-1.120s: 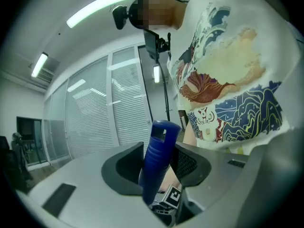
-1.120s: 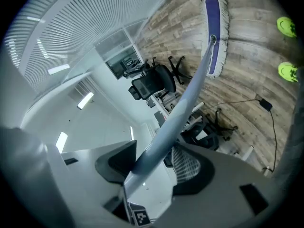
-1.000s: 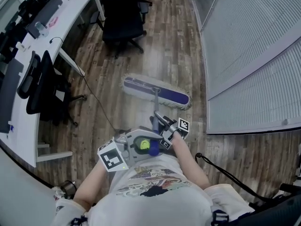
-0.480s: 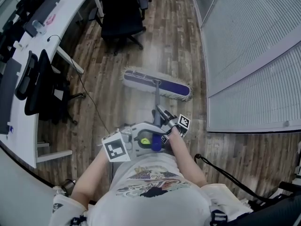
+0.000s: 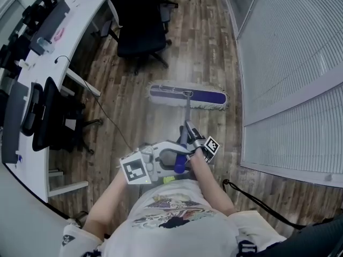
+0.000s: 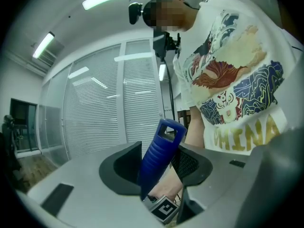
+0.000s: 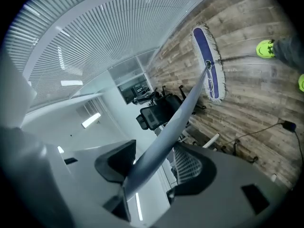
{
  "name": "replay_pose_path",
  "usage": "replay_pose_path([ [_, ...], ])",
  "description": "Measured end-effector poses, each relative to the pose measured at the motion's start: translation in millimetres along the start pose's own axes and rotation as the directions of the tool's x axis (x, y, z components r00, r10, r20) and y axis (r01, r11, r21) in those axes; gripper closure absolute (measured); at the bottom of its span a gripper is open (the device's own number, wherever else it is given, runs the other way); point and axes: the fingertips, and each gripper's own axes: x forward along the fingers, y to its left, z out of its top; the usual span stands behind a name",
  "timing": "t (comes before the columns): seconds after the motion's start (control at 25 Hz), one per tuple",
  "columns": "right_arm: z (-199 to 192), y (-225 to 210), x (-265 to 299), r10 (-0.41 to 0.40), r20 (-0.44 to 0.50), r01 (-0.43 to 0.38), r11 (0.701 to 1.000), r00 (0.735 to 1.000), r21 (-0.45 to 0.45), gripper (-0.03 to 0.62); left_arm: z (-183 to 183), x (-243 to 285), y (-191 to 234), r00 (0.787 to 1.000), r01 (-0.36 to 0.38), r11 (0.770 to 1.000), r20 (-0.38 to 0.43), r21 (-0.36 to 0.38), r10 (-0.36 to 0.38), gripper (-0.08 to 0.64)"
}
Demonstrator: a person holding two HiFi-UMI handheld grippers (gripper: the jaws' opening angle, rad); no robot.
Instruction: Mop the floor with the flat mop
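The flat mop's purple head (image 5: 187, 97) with a white fringe lies flat on the wood floor ahead of me. Its grey pole (image 5: 185, 119) runs back to my hands. My right gripper (image 5: 188, 135) is shut on the pole low down; in the right gripper view the pole (image 7: 175, 122) passes between the pads of that gripper (image 7: 156, 167) toward the mop head (image 7: 209, 63). My left gripper (image 5: 177, 162) holds the blue handle grip (image 6: 161, 153) at the pole's top. The left gripper (image 6: 159, 163) has just been opening its jaws a little, with the grip still pressed between them.
A black office chair (image 5: 140, 33) stands beyond the mop, another chair (image 5: 45, 119) at the left by the long white desk (image 5: 64, 31). A thin cable (image 5: 110, 116) crosses the floor. Blinds (image 5: 289, 63) line the right side. A yellow-green shoe (image 7: 266, 48) is near the mop.
The mop head has slid away from me and to the right and now lies more squarely across. Both grippers have moved the same way along with the pole.
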Motion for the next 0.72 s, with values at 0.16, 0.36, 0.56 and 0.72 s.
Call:
replay_pose_path([
  [0.16,44,31,55,0.0,0.015,0.0,1.0,1.0,-0.015,0.354,1,12,80,0.998,-0.053,0.998,0.013,-0.027,0.054,0.383],
  [0.36,100,53,114,-0.017,0.021,0.018,0.999,1.0,-0.05,0.353,-14,32,157,0.996,-0.093,0.996,0.002,-0.011,0.093,0.383],
  [0.56,160,71,173,-0.035,0.045,0.038,0.998,0.998,-0.058,0.354,-41,52,232,0.988,-0.153,0.988,-0.036,-0.023,0.152,0.383],
  [0.72,202,74,216,-0.071,0.062,0.074,0.995,0.996,-0.062,0.354,-64,61,282,0.984,-0.163,0.987,-0.067,-0.01,0.162,0.382],
])
